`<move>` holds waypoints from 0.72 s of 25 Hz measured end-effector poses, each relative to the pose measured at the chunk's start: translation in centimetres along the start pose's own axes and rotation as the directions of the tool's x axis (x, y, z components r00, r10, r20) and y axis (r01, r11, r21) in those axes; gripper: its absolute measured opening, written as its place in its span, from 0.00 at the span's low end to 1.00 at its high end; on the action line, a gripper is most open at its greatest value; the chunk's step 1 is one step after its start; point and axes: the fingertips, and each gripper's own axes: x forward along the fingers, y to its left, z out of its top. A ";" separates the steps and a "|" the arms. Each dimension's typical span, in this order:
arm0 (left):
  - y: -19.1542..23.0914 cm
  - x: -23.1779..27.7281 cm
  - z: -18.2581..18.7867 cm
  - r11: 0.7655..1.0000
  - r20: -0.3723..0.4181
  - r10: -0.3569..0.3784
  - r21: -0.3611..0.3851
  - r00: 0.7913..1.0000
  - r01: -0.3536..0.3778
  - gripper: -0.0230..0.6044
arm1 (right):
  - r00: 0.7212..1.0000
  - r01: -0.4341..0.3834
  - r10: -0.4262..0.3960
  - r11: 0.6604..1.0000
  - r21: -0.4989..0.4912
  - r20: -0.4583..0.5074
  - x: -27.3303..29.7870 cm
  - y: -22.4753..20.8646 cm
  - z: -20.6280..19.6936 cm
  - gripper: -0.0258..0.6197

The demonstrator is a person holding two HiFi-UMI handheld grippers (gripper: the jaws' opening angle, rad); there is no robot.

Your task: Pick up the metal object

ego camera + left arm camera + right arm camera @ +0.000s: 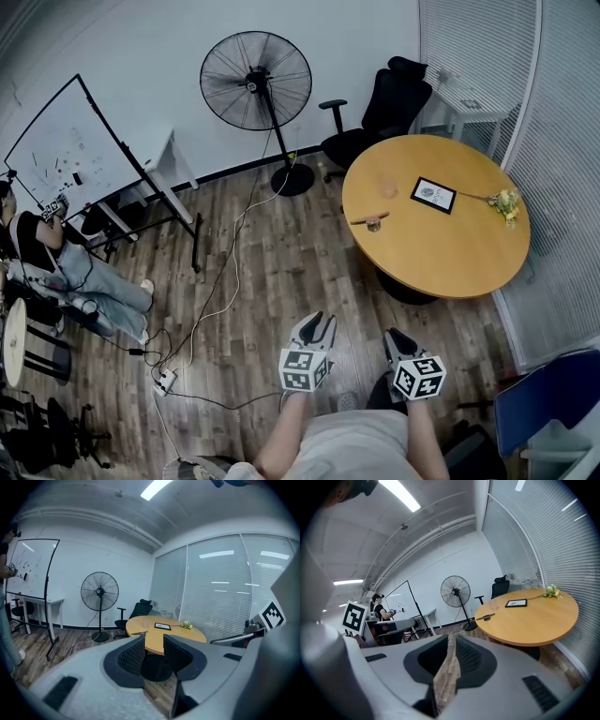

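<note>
The metal object (pixel 368 220) is a small dark bar-shaped piece lying near the left edge of the round wooden table (pixel 450 253), far ahead of both grippers. It also shows small in the left gripper view (pixel 139 633) and the right gripper view (pixel 486 617). My left gripper (pixel 319 322) is held close to the body over the wood floor, its jaws apart with nothing between them (pixel 153 644). My right gripper (pixel 394 335) hangs beside it, with a narrow gap between its jaws (pixel 451 641) and nothing in it.
On the table lie a framed picture (pixel 433 195) and a small flower (pixel 506 202). A standing fan (pixel 256 82) and a black office chair (pixel 384 112) stand behind it. Cables and a power strip (pixel 165 380) cross the floor. A whiteboard (pixel 70 150) and a seated person (pixel 56 262) are at the left.
</note>
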 end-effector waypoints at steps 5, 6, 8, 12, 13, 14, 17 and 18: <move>0.6 0.3 -0.5 1.000 -0.011 -0.008 -0.025 1.000 0.008 0.24 | 0.998 -0.040 0.039 0.999 -0.011 -0.054 1.1 0.9 -0.8 0.20; 0.8 0.4 -0.8 0.999 -0.018 -0.010 -0.033 1.000 0.010 0.25 | 0.997 -0.045 0.045 0.999 -0.007 -0.067 1.4 1.0 -1.0 0.20; 1.3 0.8 -1.5 0.999 -0.036 -0.011 -0.045 0.999 0.010 0.27 | 0.995 -0.051 0.051 0.999 0.000 -0.087 2.0 1.0 -1.3 0.21; 2.7 2.5 -2.3 0.999 -0.060 -0.005 -0.052 0.998 0.002 0.30 | 0.992 -0.055 0.055 0.998 0.011 -0.110 4.0 0.0 -2.0 0.23; 3.1 3.0 -2.2 0.998 -0.062 -0.001 -0.056 0.998 -0.002 0.30 | 0.992 -0.057 0.058 0.998 0.014 -0.115 4.5 -0.3 -2.0 0.23; 3.5 3.5 -2.0 0.998 -0.063 0.003 -0.060 0.998 -0.006 0.30 | 0.991 -0.059 0.060 0.998 0.018 -0.119 5.1 -0.6 -1.9 0.23; 4.7 4.7 -1.1 0.997 -0.053 0.011 -0.071 0.999 -0.015 0.32 | 0.991 -0.060 0.064 0.997 0.044 -0.118 6.9 -1.4 -0.7 0.23; 5.1 5.1 -0.7 0.997 -0.044 0.013 -0.080 0.999 -0.017 0.32 | 0.991 -0.062 0.068 0.996 0.061 -0.114 7.6 -1.6 -0.2 0.24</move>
